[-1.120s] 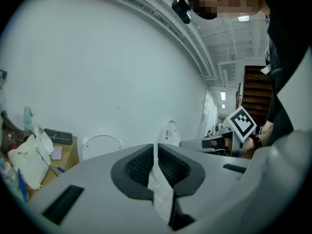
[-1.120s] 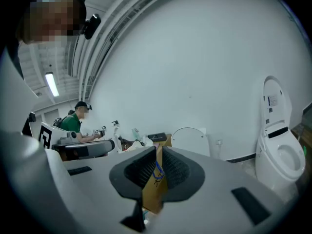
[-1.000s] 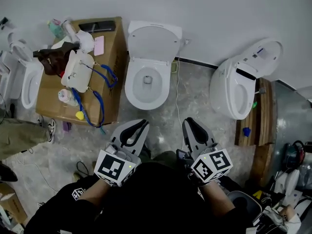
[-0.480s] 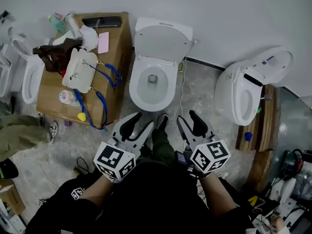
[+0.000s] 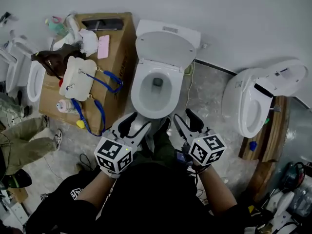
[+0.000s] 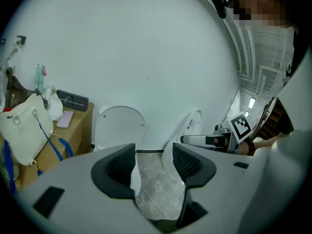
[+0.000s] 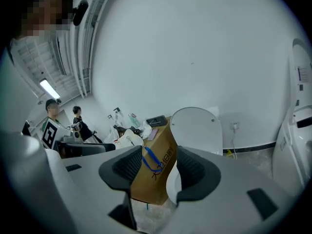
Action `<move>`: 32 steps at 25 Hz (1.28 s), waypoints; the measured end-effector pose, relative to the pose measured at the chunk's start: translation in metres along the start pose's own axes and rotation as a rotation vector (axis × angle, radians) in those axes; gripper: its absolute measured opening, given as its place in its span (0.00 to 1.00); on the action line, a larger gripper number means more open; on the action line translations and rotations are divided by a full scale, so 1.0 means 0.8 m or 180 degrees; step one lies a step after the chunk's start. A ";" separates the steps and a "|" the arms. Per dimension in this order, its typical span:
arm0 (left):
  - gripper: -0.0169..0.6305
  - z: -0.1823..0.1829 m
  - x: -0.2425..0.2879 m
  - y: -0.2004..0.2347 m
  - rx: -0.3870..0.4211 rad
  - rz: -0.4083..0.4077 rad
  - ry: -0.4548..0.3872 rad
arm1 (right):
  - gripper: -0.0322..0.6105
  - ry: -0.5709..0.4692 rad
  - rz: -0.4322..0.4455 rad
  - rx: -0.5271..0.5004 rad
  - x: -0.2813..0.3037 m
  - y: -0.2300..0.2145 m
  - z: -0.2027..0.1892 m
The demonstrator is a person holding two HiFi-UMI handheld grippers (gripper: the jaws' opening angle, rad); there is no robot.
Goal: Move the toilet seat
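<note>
A white toilet stands against the wall, its bowl (image 5: 155, 89) uncovered and its seat and lid (image 5: 164, 49) raised toward the tank. The lid (image 6: 119, 127) shows upright in the left gripper view, and the same lid (image 7: 197, 130) in the right gripper view. My left gripper (image 5: 137, 125) hovers just short of the bowl's front rim, its jaws opening with nothing between them. My right gripper (image 5: 185, 117) hangs beside it on the right, jaws also opening and empty. Neither touches the toilet. Between the left gripper (image 6: 153, 161) jaws I see only floor; between the right gripper (image 7: 153, 167) jaws a box.
A cardboard box (image 5: 118, 48) left of the toilet carries a white bag (image 5: 77, 77), a pink phone and bottles. A second toilet (image 5: 253, 106) stands at the right beside wooden boards (image 5: 274, 130). Another toilet (image 5: 34, 79) and a person's leg (image 5: 24, 140) are at the left.
Both grippers have gone from shut to open. The view has moved forward, so the toilet bowl now lies closer to both grippers.
</note>
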State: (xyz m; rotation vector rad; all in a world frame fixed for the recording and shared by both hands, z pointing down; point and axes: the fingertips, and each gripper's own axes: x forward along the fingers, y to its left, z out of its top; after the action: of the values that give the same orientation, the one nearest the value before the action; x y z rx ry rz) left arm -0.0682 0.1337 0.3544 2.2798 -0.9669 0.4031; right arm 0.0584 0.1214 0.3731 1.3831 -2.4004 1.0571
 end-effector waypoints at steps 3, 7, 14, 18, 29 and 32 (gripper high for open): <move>0.38 0.013 0.038 0.019 -0.0005 0.0146 -0.0068 | 0.39 0.0151 0.0160 0.0090 0.025 -0.030 0.005; 0.38 0.014 0.086 0.050 -0.0025 0.0352 -0.0067 | 0.39 0.0367 0.0321 0.0212 0.056 -0.073 0.002; 0.38 -0.046 0.132 0.132 -0.0207 0.0718 0.0279 | 0.39 0.0608 0.0282 0.0280 0.102 -0.138 -0.018; 0.38 -0.087 0.152 0.170 -0.0361 0.0823 0.0453 | 0.39 0.0727 0.0216 0.0391 0.122 -0.163 -0.043; 0.38 -0.205 0.192 0.277 -0.0538 0.0911 0.1026 | 0.39 0.0902 -0.0154 0.0518 0.178 -0.221 -0.122; 0.38 -0.232 0.200 0.307 -0.0682 0.0942 0.1114 | 0.39 0.0964 -0.0268 0.0549 0.192 -0.241 -0.145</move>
State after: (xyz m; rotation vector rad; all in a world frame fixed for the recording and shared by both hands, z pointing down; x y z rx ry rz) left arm -0.1440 0.0363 0.6782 1.8009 -1.1043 0.7574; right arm 0.1079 0.0308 0.6252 1.2554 -2.0599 1.3680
